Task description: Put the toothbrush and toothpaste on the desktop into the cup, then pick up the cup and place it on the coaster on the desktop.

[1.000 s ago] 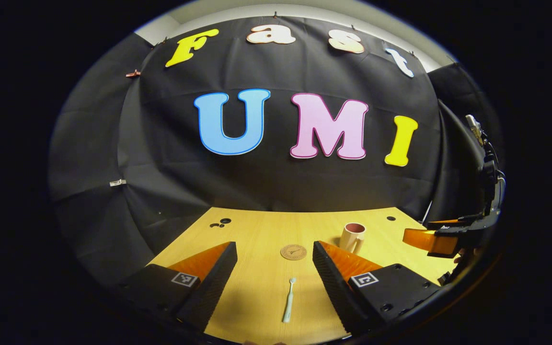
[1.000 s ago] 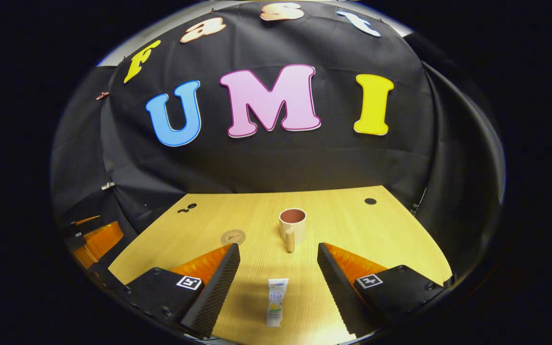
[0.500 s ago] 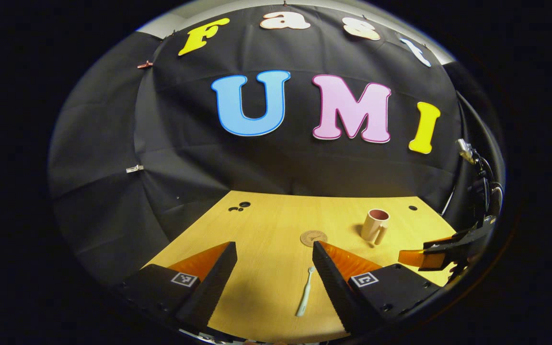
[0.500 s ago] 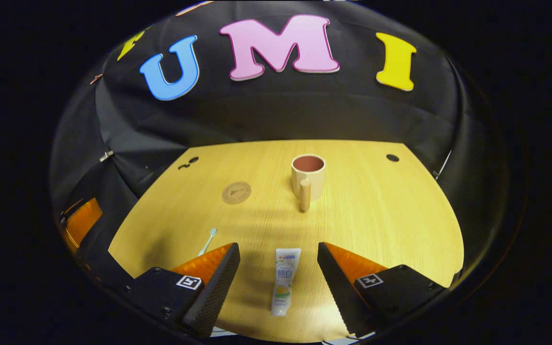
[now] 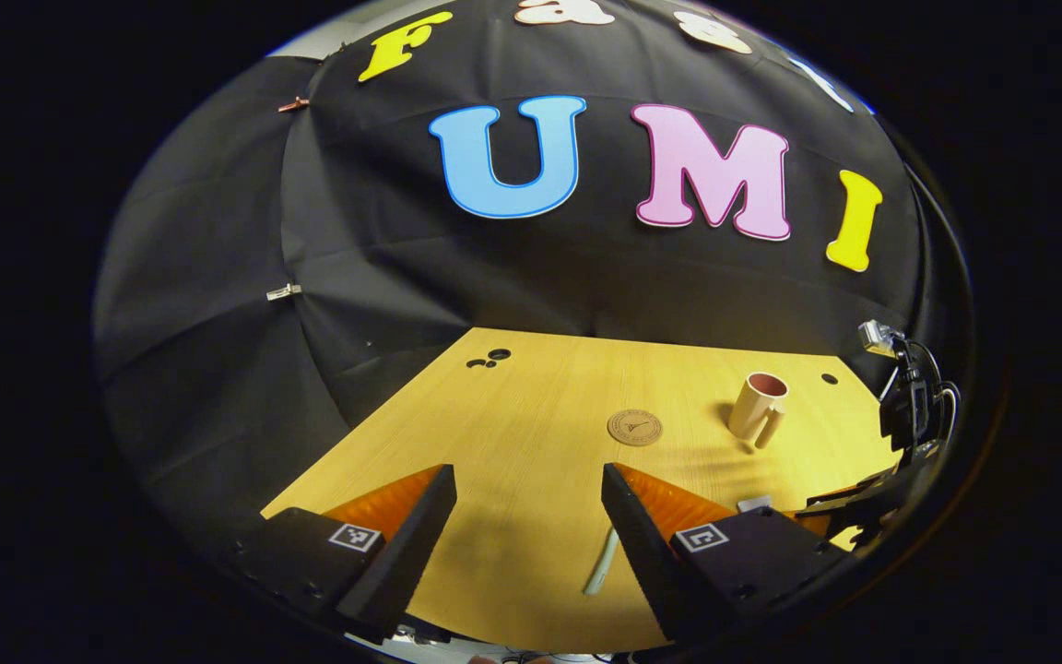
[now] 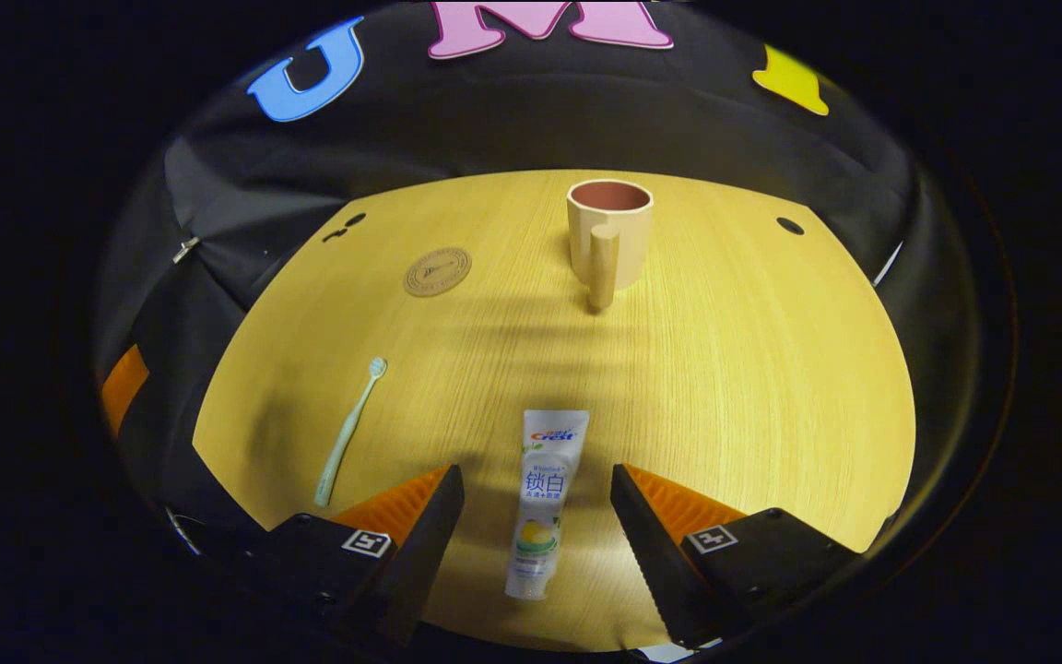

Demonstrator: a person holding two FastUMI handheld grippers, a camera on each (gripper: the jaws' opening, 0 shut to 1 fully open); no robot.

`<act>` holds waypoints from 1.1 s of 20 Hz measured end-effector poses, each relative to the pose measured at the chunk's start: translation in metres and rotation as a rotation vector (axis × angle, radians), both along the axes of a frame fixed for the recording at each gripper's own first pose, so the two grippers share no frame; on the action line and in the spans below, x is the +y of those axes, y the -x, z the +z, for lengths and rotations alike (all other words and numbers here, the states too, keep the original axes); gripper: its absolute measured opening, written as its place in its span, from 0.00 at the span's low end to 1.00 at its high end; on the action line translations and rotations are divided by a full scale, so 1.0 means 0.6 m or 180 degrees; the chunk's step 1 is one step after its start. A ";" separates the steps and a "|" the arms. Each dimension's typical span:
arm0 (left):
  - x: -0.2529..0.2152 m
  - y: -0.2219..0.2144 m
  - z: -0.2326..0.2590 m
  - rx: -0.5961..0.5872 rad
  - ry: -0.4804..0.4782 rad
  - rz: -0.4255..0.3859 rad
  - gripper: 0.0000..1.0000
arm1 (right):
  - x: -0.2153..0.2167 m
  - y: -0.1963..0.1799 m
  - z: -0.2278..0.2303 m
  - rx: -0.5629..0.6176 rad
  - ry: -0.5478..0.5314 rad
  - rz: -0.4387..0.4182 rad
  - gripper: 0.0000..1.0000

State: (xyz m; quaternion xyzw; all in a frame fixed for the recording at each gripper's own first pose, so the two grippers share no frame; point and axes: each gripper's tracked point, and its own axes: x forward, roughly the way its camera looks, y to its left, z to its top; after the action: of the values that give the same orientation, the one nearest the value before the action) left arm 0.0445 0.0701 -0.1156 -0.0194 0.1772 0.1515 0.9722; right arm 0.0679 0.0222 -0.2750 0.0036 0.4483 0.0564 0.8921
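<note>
Both claws spread wide, nothing held. My right claw (image 6: 537,516) straddles the white printed toothpaste tube (image 6: 542,503), which lies flat on the pale wood desk (image 6: 752,387), cap end near me, crimped end pointing far toward the beige handled cup (image 6: 608,235). Tube likely light, soft, a bit slick; I'd pinch the firmer part near the cap shoulder, not the squashy middle. The slim pale-green plastic toothbrush (image 6: 348,433) lies left of the tube, well apart. By my left claw (image 5: 528,530), its handle (image 5: 604,561) sits just beside the right finger, possibly partly hidden. Stiff, thin, low: grip mid-handle. The round brown coaster (image 6: 437,271) is far left of the cup, bare.
</note>
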 end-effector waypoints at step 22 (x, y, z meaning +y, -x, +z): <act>0.009 0.025 -0.034 0.0163 0.0018 -0.0007 1.00 | -0.005 -0.001 -0.088 0.0532 0.0417 -0.0211 0.77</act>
State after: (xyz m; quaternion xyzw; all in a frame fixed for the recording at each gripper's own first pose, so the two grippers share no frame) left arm 0.0294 0.0757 -0.1362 -0.0180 0.2025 0.1504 0.9675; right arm 0.0684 0.0191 -0.3276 -0.0352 0.5235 -0.0031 0.8513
